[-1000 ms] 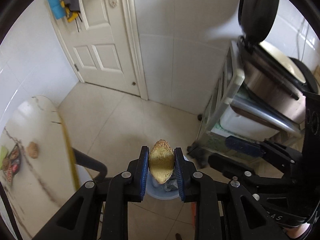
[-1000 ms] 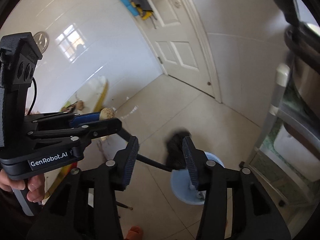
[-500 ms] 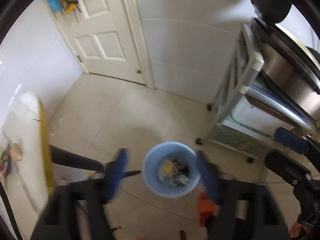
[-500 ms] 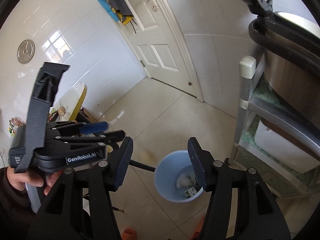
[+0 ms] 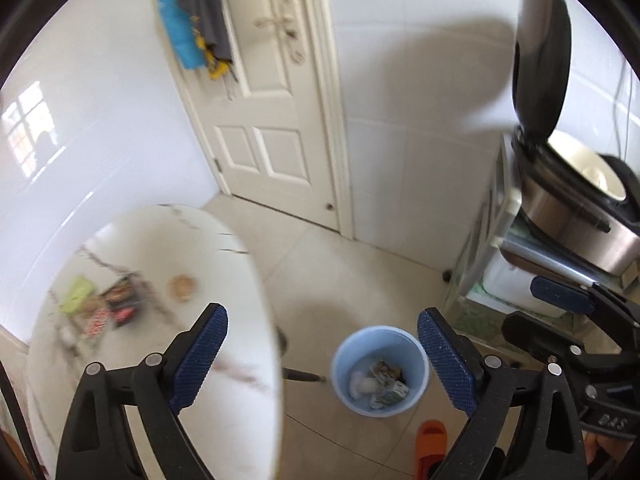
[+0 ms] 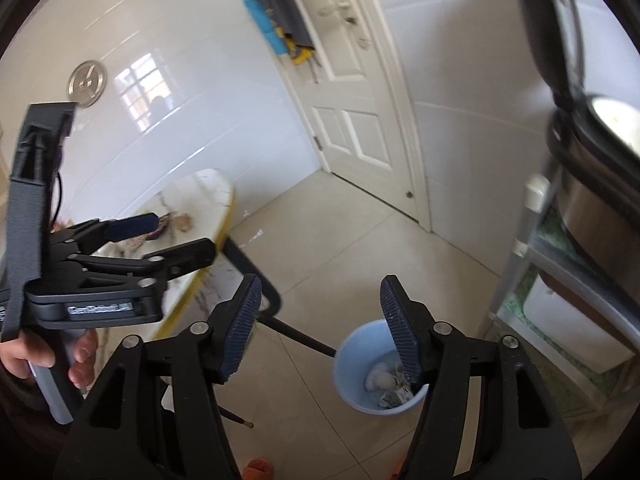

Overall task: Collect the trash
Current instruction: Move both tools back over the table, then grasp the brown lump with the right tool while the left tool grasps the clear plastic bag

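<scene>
Left wrist: blurred wrappers (image 5: pixel 116 308) on table (image 5: pixel 224 264)

Left gripper (image 5: pixel 322 356): jaws spread wide and opening, nothing between the blue pads, pointing steeply downward.
Right gripper (image 6: pixel 320 326): jaws apart and opening, nothing between them, angled downward.
Left hand (image 6: pixel 48 356): wrapped around the left gripper's handle.

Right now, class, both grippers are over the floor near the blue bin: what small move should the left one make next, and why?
Probably swing the left gripper toward the table. Its jaws are opening with nothing between them, the blue bin already holds scraps, and wrappers plus a round brown scrap lie on the tabletop.
</scene>
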A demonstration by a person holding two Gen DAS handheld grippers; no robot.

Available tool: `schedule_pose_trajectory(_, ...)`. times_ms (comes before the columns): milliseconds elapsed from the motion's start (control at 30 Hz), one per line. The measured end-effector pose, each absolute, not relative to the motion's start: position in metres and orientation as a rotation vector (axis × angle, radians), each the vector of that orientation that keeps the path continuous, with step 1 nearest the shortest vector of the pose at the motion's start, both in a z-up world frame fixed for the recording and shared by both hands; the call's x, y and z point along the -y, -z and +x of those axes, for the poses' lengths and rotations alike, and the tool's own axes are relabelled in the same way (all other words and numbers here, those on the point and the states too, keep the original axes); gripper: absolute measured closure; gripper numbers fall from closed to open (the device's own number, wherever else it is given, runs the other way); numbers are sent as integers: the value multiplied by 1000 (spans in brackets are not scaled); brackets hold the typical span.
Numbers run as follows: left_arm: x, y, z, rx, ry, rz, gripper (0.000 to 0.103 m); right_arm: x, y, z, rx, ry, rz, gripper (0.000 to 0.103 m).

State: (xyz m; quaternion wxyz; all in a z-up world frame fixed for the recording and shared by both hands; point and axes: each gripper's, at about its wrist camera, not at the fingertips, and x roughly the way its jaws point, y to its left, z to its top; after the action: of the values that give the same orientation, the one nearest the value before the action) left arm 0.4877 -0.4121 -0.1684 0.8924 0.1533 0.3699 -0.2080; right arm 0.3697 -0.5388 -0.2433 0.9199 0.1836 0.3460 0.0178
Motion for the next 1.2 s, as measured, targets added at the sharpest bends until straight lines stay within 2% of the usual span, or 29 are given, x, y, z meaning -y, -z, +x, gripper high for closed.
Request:
schedule_pose_trajectory(233, 307, 143, 448, -731, 327, 267, 6, 465, 221, 389, -711, -119, 293, 33)
schedule_pose_trajectory(500, 182, 138, 443, -754, 170, 174, 5, 390, 214, 437, -750, -185, 191, 33)
schedule_pose_trajectory(767, 91, 138, 479, -806, 39, 114, 6, 336, 235, 513, -845, -226, 85, 33)
schedule_pose_trajectory(1067, 33, 158, 549, -910, 16, 28, 6, 331, 269, 583, -922, -201, 31, 33)
schedule_pose_trajectory(1200, 16, 168, 576, -940, 18, -1, 6, 331, 277, 599, -940, -207, 18, 39)
